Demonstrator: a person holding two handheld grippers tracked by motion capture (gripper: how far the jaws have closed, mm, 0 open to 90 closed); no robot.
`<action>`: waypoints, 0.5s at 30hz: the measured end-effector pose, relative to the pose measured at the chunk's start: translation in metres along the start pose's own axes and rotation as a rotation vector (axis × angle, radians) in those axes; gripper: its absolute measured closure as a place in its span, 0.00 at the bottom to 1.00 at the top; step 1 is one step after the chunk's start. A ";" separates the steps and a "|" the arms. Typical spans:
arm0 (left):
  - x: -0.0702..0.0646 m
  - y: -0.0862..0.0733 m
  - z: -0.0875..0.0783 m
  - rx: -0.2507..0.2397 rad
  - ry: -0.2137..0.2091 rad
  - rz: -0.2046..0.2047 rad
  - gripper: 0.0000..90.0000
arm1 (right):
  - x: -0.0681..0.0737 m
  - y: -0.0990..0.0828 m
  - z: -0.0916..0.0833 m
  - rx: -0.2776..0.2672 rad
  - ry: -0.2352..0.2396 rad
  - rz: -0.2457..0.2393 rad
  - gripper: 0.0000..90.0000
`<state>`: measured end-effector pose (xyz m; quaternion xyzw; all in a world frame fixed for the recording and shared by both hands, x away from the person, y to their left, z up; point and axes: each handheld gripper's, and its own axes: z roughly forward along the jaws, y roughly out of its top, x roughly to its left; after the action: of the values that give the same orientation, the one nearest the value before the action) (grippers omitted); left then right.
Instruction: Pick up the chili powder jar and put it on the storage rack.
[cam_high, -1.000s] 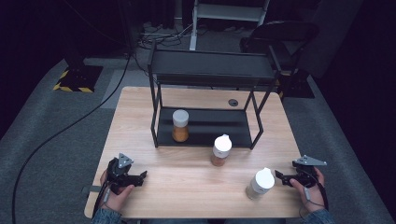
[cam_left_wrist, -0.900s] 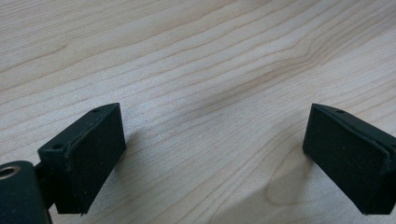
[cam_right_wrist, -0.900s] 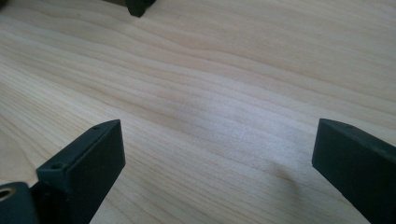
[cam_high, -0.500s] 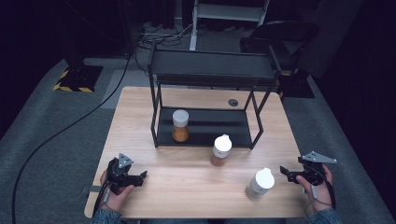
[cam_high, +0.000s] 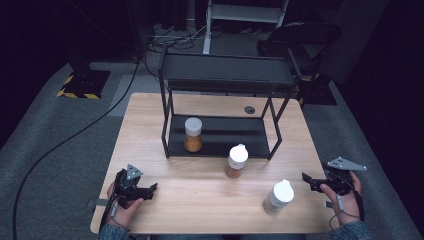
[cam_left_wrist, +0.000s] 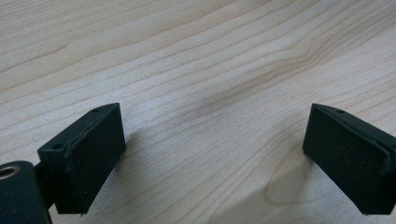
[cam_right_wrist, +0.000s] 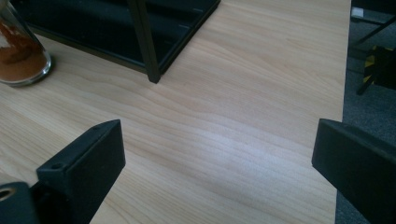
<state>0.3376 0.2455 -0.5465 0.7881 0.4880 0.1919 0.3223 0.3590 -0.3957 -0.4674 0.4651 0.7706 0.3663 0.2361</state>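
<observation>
Three spice jars with white lids are in the high view. One jar of orange powder (cam_high: 193, 134) stands on the lower shelf of a black rack (cam_high: 225, 75). A second jar (cam_high: 236, 161) stands on the table just in front of the rack, and its glass base (cam_right_wrist: 21, 56) holds brown spice. A third, pale jar (cam_high: 277, 196) stands at the front right. My left gripper (cam_high: 151, 188) rests open at the front left, with bare wood between its pads (cam_left_wrist: 84, 158). My right gripper (cam_high: 307, 180) is open, a little to the right of the pale jar and apart from it.
The wooden table (cam_high: 150, 130) has a round cable hole (cam_high: 249, 109) behind the rack. A rack leg (cam_right_wrist: 145, 46) stands ahead of my right gripper (cam_right_wrist: 219, 163). The table's right edge (cam_right_wrist: 343, 93) lies close beside it, with grey floor beyond. A black cable (cam_high: 65, 145) crosses the floor on the left.
My right gripper has drifted a little right and away from the pale front jar. The left gripper and all jars are unmoved.
</observation>
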 end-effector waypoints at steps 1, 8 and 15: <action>0.000 0.000 0.000 0.000 0.000 0.000 0.06 | 0.001 0.002 -0.001 -0.006 0.000 0.001 0.03; 0.000 0.000 0.000 0.000 0.000 0.000 0.06 | 0.007 0.014 -0.004 -0.017 0.010 -0.007 0.03; 0.000 0.000 0.000 0.001 0.000 0.000 0.06 | 0.015 0.027 -0.008 -0.029 0.019 -0.020 0.04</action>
<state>0.3376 0.2455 -0.5465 0.7882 0.4881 0.1916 0.3222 0.3615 -0.3770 -0.4418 0.4506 0.7719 0.3793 0.2391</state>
